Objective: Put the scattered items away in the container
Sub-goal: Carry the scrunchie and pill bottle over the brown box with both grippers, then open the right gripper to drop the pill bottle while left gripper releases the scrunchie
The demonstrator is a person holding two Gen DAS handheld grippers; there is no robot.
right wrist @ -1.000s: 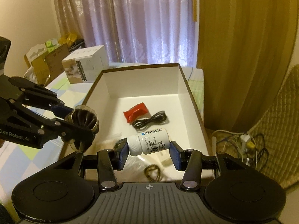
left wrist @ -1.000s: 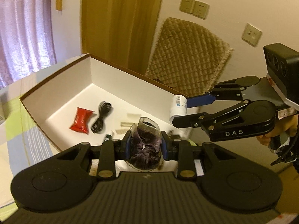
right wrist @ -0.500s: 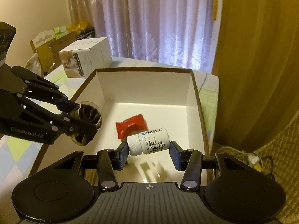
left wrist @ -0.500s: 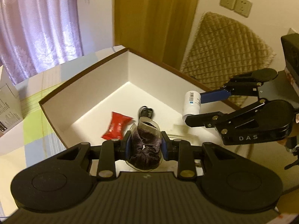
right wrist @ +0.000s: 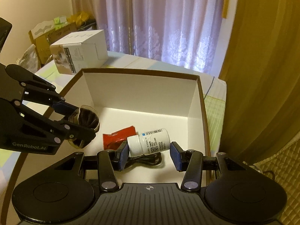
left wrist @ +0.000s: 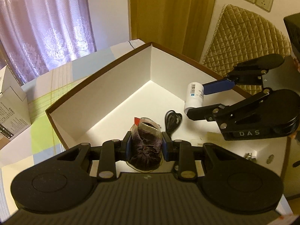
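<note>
A white box with a brown rim (left wrist: 105, 69) (right wrist: 203, 101) lies open on the table. Inside it lie a red packet (right wrist: 120, 136) and a coiled black cable (left wrist: 172, 120); the packet shows only as a red corner (left wrist: 136, 120) in the left wrist view. My left gripper (left wrist: 146, 146) (right wrist: 84, 121) is shut on a dark purple bundle in a clear wrap (left wrist: 147, 144) (right wrist: 88, 117), held above the box floor. My right gripper (right wrist: 150, 156) (left wrist: 195, 99) is shut on a white pill bottle (right wrist: 151, 141) (left wrist: 195, 95), lying sideways between the blue pads over the cable.
A white carton (right wrist: 80, 52) stands on the checked cloth behind the box at the left. A quilted chair back (left wrist: 243, 37) and a wooden panel are to the right of the table. Small metal bits (left wrist: 250, 154) lie at the box's near right.
Both grippers have moved further in over the box, still holding their loads. The red packet and cable now sit closer under the fingers, and the far corner of the box is in front.
</note>
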